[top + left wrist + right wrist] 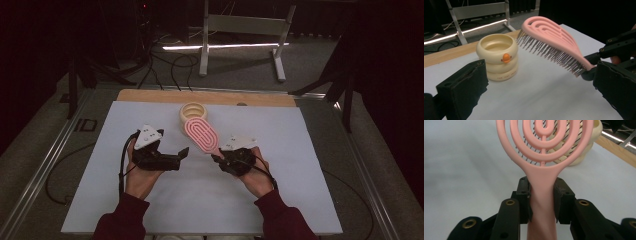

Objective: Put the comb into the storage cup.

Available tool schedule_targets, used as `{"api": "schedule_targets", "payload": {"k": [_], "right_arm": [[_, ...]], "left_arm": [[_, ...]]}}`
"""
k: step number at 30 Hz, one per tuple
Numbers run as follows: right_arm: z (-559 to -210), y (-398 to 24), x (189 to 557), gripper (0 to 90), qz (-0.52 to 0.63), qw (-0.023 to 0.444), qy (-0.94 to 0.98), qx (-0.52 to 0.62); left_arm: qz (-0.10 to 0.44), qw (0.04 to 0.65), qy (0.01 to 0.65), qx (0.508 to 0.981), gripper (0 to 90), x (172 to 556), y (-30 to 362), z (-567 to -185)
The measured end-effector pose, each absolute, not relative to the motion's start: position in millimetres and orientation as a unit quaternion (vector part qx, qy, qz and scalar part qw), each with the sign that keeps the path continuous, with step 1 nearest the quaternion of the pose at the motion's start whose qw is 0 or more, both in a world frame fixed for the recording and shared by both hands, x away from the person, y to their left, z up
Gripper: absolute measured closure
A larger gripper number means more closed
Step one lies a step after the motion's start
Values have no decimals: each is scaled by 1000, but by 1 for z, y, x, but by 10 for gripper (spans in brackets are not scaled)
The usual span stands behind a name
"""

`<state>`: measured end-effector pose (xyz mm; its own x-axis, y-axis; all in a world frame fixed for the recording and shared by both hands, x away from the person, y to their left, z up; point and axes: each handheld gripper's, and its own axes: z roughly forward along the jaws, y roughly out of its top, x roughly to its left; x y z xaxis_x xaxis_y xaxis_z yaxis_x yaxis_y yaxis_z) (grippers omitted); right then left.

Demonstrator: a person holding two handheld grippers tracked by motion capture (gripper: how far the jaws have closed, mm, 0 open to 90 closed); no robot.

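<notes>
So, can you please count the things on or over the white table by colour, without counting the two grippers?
Pink: 1, the hairbrush, held by its handle in the right gripper.
Cream: 1, the ringed holder with an orange duck beak, standing on the table.
Total: 2.

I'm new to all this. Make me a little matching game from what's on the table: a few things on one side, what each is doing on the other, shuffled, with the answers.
Things:
1. brush
2. duck cup
3. left gripper
4. right gripper

States:
A. open, holding nothing
B. standing on the white mat near the far edge
C. held up off the mat by its handle
D. shut on a pink handle

Pairs: 1-C, 2-B, 3-A, 4-D
</notes>
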<state>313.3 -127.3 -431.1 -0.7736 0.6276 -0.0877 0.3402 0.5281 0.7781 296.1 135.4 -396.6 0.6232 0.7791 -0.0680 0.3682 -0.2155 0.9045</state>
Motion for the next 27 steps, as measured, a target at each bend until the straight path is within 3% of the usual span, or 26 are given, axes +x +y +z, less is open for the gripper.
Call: {"api": "schedule_targets", "payload": {"k": [27], "right_arm": [[-430, -116, 303, 702, 419, 199, 845, 267]], "left_arm": [[193, 491, 403, 748, 4, 307, 99, -402]]}}
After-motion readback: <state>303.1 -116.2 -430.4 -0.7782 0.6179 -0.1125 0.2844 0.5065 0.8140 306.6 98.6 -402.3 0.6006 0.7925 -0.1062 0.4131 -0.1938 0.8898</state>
